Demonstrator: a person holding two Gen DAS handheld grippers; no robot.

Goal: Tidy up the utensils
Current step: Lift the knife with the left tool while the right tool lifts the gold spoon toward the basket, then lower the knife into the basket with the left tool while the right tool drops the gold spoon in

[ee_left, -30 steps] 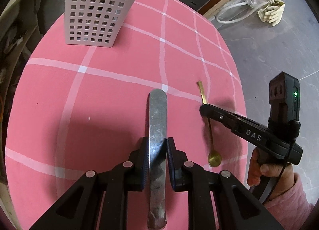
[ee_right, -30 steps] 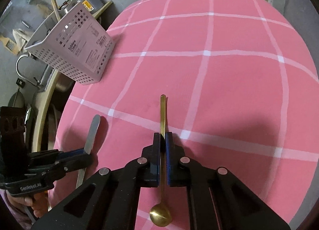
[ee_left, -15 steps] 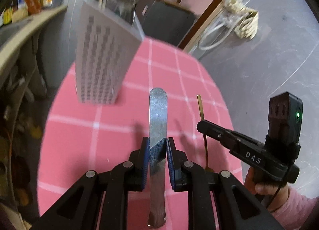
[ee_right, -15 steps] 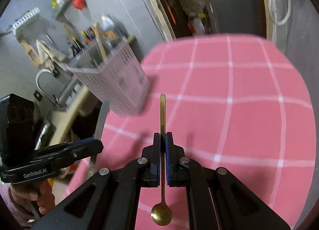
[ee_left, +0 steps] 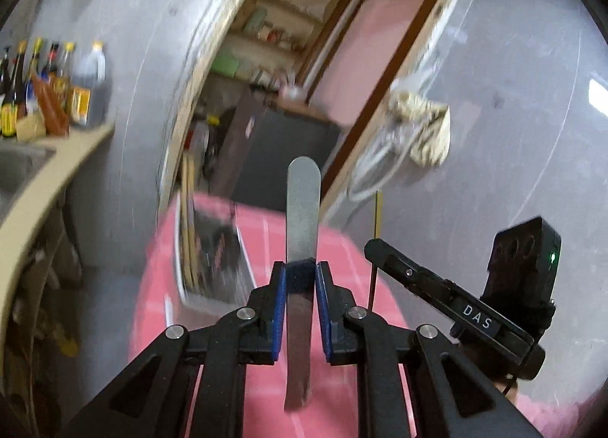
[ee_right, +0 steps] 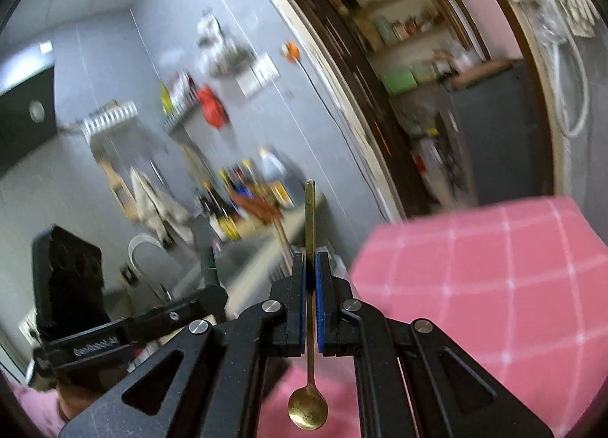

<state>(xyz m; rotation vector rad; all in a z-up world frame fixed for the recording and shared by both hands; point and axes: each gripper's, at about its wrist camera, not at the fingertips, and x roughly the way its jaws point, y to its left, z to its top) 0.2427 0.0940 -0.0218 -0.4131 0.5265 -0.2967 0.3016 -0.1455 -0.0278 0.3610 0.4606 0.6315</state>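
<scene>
Now both utensils are off the pink checked tablecloth [ee_left: 342,255], where a second ago they lay flat under the cameras. The left gripper [ee_left: 300,286] is clamped on the flat steel knife-like utensil [ee_left: 302,210], whose rounded handle end points up and away towards the doorway. The right gripper [ee_right: 311,278] is pinched tight on the thin brass-coloured spoon [ee_right: 309,362], bowl hanging near the camera and handle tip raised. Both views have tilted from looking down at the table to looking out across the room, so the lift seems done. The pale perforated plastic utensil holder [ee_left: 212,248] stands blurred on the far left of the table, just left of the steel utensil in the left view. Judging by this, carrying over and dropping both pieces into that holder remains
</scene>
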